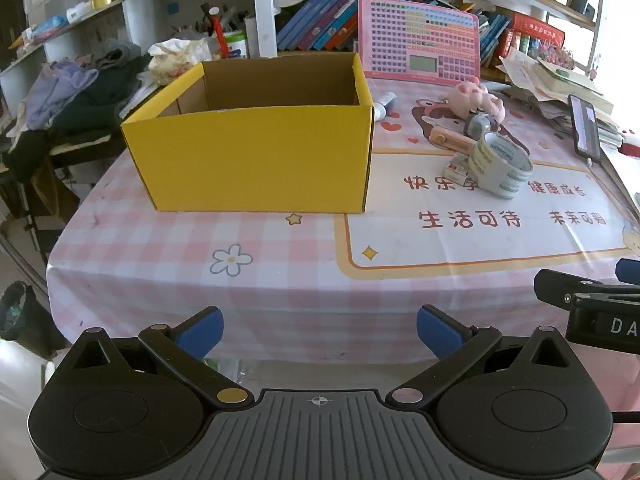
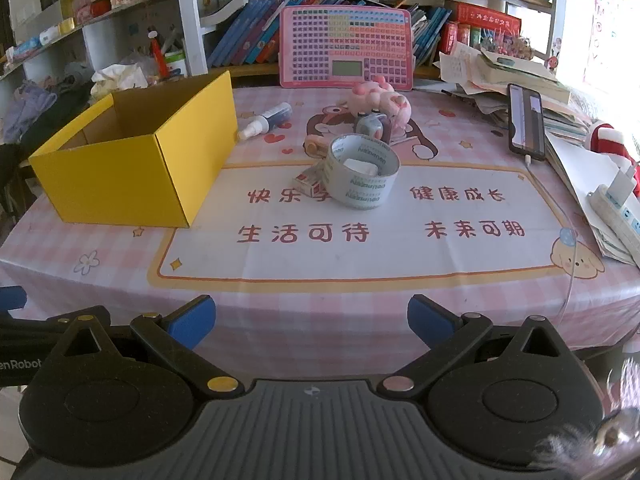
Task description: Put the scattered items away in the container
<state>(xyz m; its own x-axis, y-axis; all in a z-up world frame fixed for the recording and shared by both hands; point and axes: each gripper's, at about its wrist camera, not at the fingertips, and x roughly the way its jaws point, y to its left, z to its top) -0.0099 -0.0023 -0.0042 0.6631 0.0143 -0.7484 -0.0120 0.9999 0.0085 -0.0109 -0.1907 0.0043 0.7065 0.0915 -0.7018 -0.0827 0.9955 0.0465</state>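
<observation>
An open yellow cardboard box [image 1: 252, 160] stands on the pink tablecloth; it also shows at the left in the right wrist view [image 2: 132, 176]. To its right lie a roll of clear tape [image 2: 362, 172], a small white-and-red box [image 2: 310, 182], a pink plush toy [image 2: 380, 100], a small grey-blue gadget [image 2: 372, 124], a pink-and-cream cutter [image 2: 316, 146] and a spray bottle [image 2: 266, 120]. The tape roll also shows in the left wrist view [image 1: 500, 164]. My left gripper [image 1: 320, 332] is open and empty at the table's near edge. My right gripper [image 2: 312, 322] is open and empty, level with it.
A pink learning tablet [image 2: 346, 48] leans against books at the back. A phone [image 2: 526, 122], paper stacks and a power strip [image 2: 616, 208] crowd the right side. Clothes [image 1: 72, 96] are piled at the left.
</observation>
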